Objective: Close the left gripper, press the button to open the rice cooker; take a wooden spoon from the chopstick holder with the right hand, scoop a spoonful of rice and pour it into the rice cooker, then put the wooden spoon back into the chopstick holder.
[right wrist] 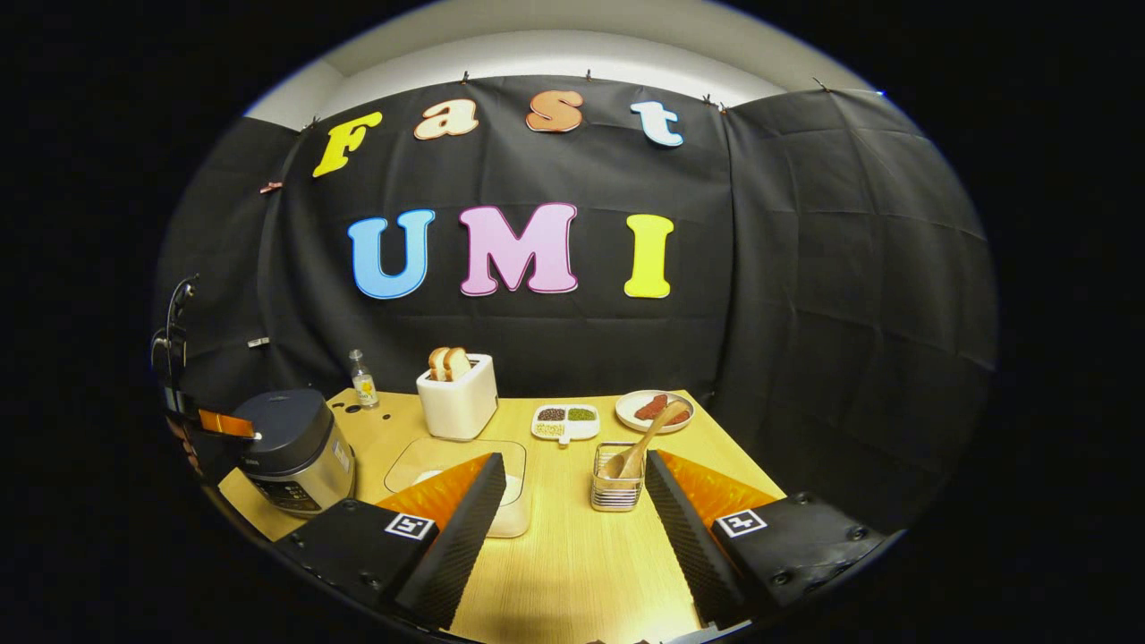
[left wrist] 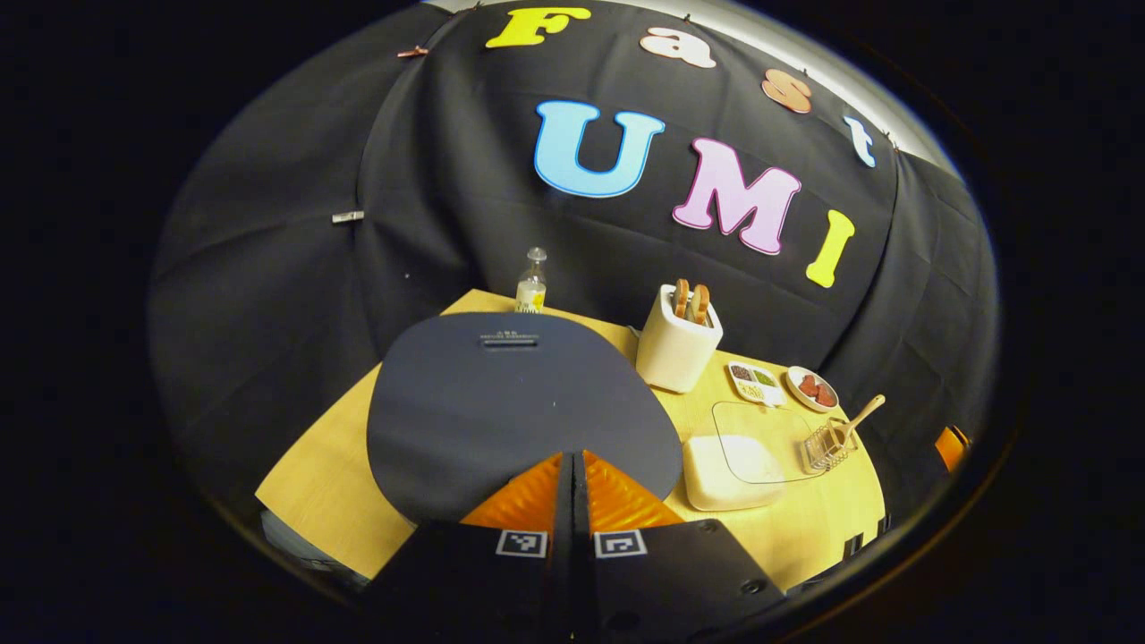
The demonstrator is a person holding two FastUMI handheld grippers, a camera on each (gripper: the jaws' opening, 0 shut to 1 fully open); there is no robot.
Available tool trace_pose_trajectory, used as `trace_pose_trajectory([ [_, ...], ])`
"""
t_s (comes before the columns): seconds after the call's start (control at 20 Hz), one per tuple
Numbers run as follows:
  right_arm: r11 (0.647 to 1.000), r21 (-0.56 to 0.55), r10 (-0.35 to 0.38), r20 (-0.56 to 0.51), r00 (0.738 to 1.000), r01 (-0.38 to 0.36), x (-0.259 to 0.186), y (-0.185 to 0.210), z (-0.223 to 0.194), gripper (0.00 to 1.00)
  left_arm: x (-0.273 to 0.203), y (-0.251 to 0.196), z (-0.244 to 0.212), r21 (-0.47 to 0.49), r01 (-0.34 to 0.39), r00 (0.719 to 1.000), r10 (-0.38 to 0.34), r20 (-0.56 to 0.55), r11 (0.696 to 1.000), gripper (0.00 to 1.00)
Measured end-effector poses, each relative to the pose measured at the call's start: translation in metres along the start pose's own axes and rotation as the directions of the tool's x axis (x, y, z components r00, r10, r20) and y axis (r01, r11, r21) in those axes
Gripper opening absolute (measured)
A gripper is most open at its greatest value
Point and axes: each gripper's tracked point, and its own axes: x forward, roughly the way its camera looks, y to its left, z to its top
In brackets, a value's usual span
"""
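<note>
In the left gripper view, the left gripper has its two fingers pressed together with nothing between them, the tips poised over the near edge of the rice cooker, whose dark lid is down and spreads wide just ahead. Whether the tips touch the lid cannot be told. A slot-shaped latch button sits at the far edge of the lid. In the right gripper view the same gripper shows at the far left, right against the top of the rice cooker.

The right gripper hangs above the near part of the wooden table, jaws spread wide and holding nothing. Between its fingers and a little beyond stands the wire chopstick holder, with the wooden spoon leaning in it, bowl down and handle tilted up toward the right. To the left of the holder lies a clear-lidded white container of rice, partly hidden behind the left finger.

Farther back on the table stand a white toaster with two slices of bread in its slots, a small glass bottle, a divided dish of beans and a small plate of reddish food.
</note>
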Motion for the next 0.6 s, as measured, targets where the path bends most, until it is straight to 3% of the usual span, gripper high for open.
trace_pose_trajectory([
  [0.15,1.0,-0.015,-0.022,-0.011,1.0,0.022,-0.008,0.001,-0.005,0.98,0.0,0.001,-0.004,-0.014,0.014,1.0,-0.015,-0.015,1.0,0.06],
  [0.45,0.998,-0.033,-0.047,-0.018,0.999,0.046,-0.028,0.002,-0.006,0.98,0.001,0.0,-0.01,0.161,0.011,1.0,-0.007,-0.024,0.987,0.06],
  [0.6,0.998,-0.054,-0.043,-0.003,0.999,0.043,-0.032,-0.002,-0.003,0.98,0.001,0.002,-0.007,0.17,-0.006,1.0,0.006,0.001,0.985,0.06],
])
